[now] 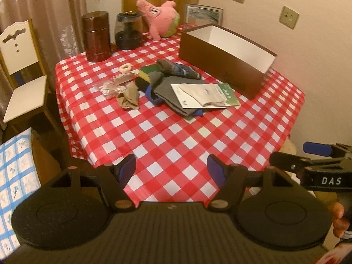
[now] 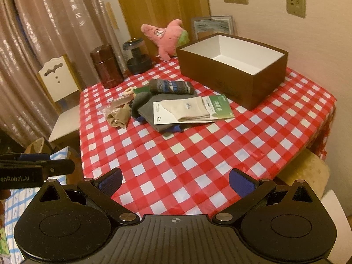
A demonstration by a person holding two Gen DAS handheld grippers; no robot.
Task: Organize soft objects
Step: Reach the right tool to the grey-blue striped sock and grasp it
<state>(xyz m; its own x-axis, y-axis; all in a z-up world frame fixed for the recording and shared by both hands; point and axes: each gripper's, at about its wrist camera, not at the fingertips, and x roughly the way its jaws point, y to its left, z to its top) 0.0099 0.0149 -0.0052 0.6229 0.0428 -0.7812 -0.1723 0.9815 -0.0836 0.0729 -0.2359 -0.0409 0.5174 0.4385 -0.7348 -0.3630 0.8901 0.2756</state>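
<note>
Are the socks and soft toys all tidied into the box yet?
Not yet. The brown cardboard box is empty inside. Both the left gripper and right gripper are open, holding nothing. The packaged cream socks, patterned knit sock, grey cloth and pink star plush toy all lie on the checked tablecloth.

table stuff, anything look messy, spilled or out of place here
Nothing spilled or damaged. The socks and packaged pair lie in a loose, overlapping heap mid-table, and the brown box beside them holds nothing visible.
</note>
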